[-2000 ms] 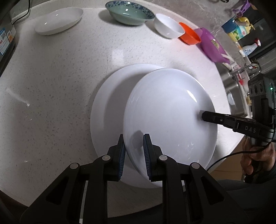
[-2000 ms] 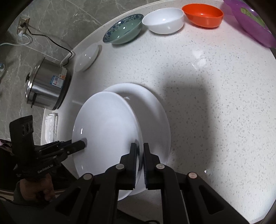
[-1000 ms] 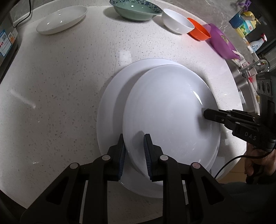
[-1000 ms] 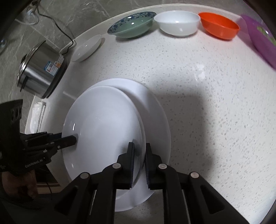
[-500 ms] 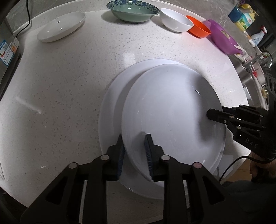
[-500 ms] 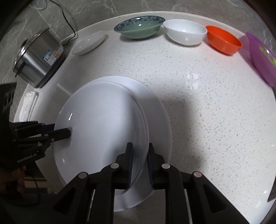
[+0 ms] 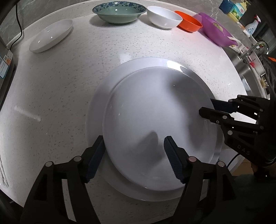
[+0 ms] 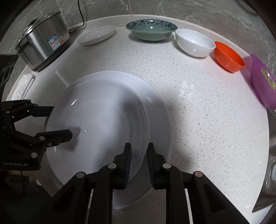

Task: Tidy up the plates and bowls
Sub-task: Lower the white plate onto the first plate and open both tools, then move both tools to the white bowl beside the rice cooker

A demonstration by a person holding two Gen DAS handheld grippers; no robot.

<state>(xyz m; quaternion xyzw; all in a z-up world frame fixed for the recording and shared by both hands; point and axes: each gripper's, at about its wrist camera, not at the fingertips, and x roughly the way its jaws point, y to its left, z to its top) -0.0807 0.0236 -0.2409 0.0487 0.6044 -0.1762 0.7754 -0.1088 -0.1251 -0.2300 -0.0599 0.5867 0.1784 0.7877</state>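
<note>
A white top plate (image 7: 158, 120) lies on a larger white plate (image 7: 96, 110) on the speckled counter; both show in the right wrist view, the top plate (image 8: 96, 124) over the larger plate (image 8: 155, 106). My left gripper (image 7: 134, 151) is open, its fingers wide apart on either side of the top plate's near rim. My right gripper (image 8: 138, 160) is open a little, its fingers straddling the top plate's rim without clamping it. A white oval dish (image 7: 51, 37), a green bowl (image 7: 119, 13), a white bowl (image 7: 163, 17), an orange bowl (image 7: 188, 23) and a purple plate (image 7: 215, 32) line the far edge.
A steel rice cooker (image 8: 41, 44) with its cord stands at the back left. A folded cloth (image 8: 24, 84) lies beside it. A sink with a tap (image 7: 250, 53) lies beyond the counter's right edge. Bottles (image 7: 236, 10) stand at the far right.
Both grippers have opened and let go of the top plate, the left one widely. The top plate has settled flat on the larger plate.
</note>
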